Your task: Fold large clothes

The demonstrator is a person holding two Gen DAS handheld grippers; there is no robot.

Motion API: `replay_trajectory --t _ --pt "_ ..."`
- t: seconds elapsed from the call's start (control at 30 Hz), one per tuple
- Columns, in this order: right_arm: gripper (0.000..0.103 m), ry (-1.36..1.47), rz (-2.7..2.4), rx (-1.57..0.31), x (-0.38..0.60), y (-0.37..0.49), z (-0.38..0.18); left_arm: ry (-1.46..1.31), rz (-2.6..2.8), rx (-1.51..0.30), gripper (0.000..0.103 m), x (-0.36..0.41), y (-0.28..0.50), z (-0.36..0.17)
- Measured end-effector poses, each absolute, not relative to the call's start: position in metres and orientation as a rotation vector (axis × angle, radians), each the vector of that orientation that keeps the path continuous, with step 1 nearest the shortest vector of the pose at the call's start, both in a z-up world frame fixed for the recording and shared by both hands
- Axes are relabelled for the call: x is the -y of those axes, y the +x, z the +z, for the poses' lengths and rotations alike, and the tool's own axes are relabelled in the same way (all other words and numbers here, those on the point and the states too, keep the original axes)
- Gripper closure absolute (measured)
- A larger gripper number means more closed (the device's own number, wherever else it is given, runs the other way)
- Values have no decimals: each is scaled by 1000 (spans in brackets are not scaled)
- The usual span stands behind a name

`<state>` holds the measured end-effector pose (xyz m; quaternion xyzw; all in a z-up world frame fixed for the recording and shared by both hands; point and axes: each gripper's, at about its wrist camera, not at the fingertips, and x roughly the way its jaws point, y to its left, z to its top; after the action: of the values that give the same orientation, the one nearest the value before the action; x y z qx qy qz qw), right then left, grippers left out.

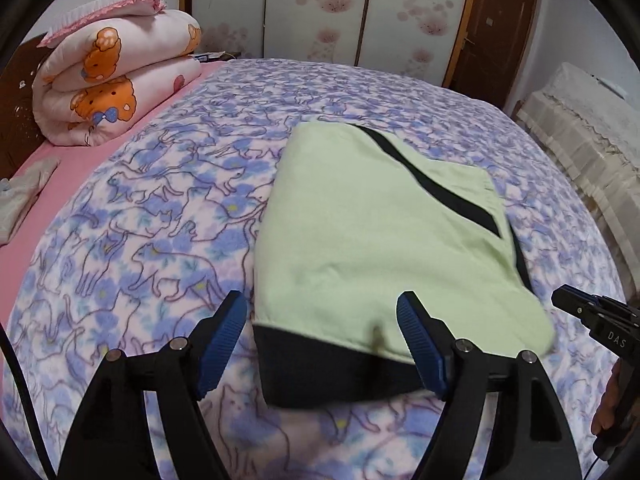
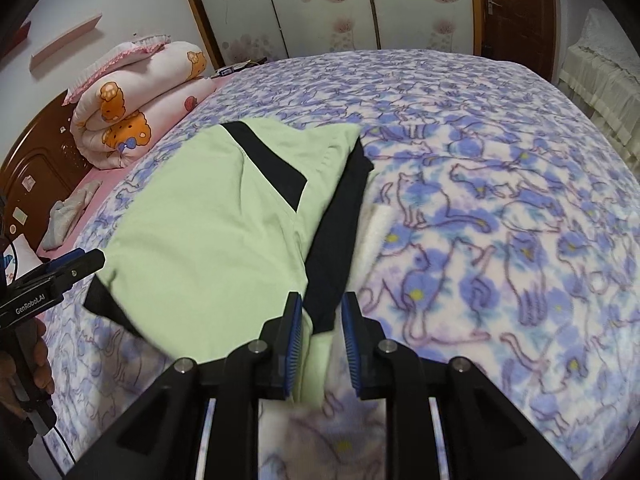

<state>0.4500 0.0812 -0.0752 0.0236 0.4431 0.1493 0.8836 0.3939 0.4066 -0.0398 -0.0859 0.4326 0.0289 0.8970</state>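
A light green garment (image 1: 360,220) with black trim lies folded on the cat-print blanket (image 1: 160,200). Its black hem band (image 1: 320,372) faces me. My left gripper (image 1: 320,298) stands open wide over that near edge, and its blue pads (image 1: 224,340) are apart from the cloth. In the right wrist view the garment (image 2: 200,220) fills the left middle, a black strip (image 2: 340,232) along its right side. My right gripper (image 2: 322,296) has its jaws narrowly apart at the garment's near right corner. Green cloth lies between them, unpinched. Each gripper also shows in the other view: the right gripper (image 1: 592,312), the left gripper (image 2: 76,264).
A rolled bear-print quilt (image 1: 116,72) sits at the head of the bed by the wooden headboard (image 2: 36,168). A small grey cloth (image 2: 68,212) lies on the pink sheet. Sliding wardrobe doors (image 1: 320,8) and a brown door (image 1: 496,20) stand behind. Lace-covered furniture (image 1: 580,140) is at right.
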Motion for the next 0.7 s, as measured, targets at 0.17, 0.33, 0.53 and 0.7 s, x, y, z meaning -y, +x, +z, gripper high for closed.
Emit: replay_trajectory --t 0.17,0.33,0.53,0.7 --pt "79 59 292 -927 -62 419 -49 -190 85 -920 22 -392 361 -11" --pt "64 43 272 -922 -44 379 -17 -179 51 -930 21 -366 318 19" --pt "46 43 244 -908 -18 312 16 -225 -26 -890 0 -326 254 49" --pt "41 83 226 -892 13 247 28 -224 -64 -888 0 -284 195 60"
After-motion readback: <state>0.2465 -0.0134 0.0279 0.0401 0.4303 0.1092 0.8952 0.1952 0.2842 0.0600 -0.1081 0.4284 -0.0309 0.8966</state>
